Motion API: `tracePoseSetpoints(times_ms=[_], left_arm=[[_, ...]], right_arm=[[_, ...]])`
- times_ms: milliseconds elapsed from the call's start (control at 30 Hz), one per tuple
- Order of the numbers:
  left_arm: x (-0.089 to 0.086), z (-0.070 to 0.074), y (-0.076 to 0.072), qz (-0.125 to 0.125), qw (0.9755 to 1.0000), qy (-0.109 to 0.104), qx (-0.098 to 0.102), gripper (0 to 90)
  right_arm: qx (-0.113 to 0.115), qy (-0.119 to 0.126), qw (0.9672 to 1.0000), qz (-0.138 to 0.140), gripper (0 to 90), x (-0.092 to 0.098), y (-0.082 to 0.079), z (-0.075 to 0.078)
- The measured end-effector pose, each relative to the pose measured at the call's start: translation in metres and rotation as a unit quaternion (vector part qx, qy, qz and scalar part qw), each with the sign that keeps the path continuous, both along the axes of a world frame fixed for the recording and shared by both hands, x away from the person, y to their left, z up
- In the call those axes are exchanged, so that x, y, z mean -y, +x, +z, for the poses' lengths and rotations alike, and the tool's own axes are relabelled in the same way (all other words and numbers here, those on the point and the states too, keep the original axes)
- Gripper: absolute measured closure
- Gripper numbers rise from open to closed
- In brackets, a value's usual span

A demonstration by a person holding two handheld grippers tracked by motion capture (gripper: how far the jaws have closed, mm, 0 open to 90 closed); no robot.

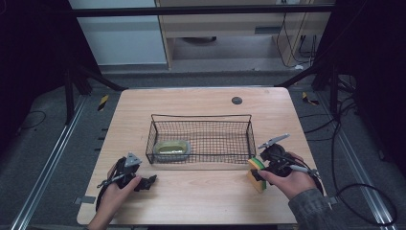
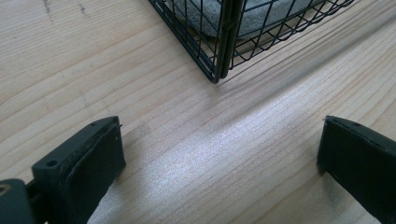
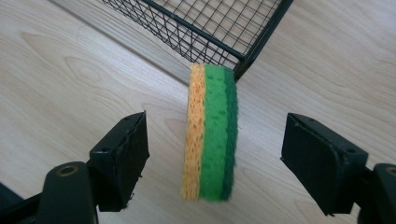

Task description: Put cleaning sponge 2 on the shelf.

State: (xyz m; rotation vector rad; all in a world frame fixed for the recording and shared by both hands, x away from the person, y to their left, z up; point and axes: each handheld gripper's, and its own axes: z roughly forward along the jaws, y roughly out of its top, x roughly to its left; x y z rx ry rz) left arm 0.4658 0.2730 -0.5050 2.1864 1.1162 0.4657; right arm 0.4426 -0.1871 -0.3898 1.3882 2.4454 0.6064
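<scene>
yellow-and-green sponge [image 3: 210, 135] standing on its long edge on the wooden counter [image 3: 60, 70], yellow layer on one face, green layers on the other. sits between the jaws of the right tool [image 3: 215, 163], clear gaps on both sides, neither pad touching it. jaws spread wide, nothing pinched. in the high view, same sponge [image 1: 256, 173] near the right front of the counter [image 1: 201, 196], just in front of the right near corner of the black wire basket [image 1: 203, 136], close beside the right tool [image 1: 261, 178] gripped by the right hand [image 1: 292, 181].

inside the basket, at its left end, a pale grey-green oval pad [image 1: 171, 149] lying flat. seen through the mesh in the left gripper view as a grey mass [image 2: 261, 16] behind the basket corner [image 2: 219, 56].

left tool [image 2: 219, 158] low over bare counter, jaws spread far apart, nothing between them. in the high view, left tool [image 1: 148, 182] held by the left hand [image 1: 117, 191], near the basket's left front corner, well apart from the sponge.

small dark round mark [image 1: 236, 100] on the far part of the counter.
</scene>
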Motion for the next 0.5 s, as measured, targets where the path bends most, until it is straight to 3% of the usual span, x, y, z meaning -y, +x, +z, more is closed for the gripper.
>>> tracePoseSetpoints(times_ms=[300,500], left_arm=[[0.000,-0.001,0.000,-0.001,1.0000,-0.004,0.000,0.0],[0.000,-0.001,0.000,-0.001,1.0000,-0.004,0.001,0.0]], right_arm=[[-0.039,-0.025,0.9989,0.001,32.0,-0.006,0.018,-0.023],[-0.057,-0.022,0.9981,0.001,39.6,-0.005,0.021,-0.030]])
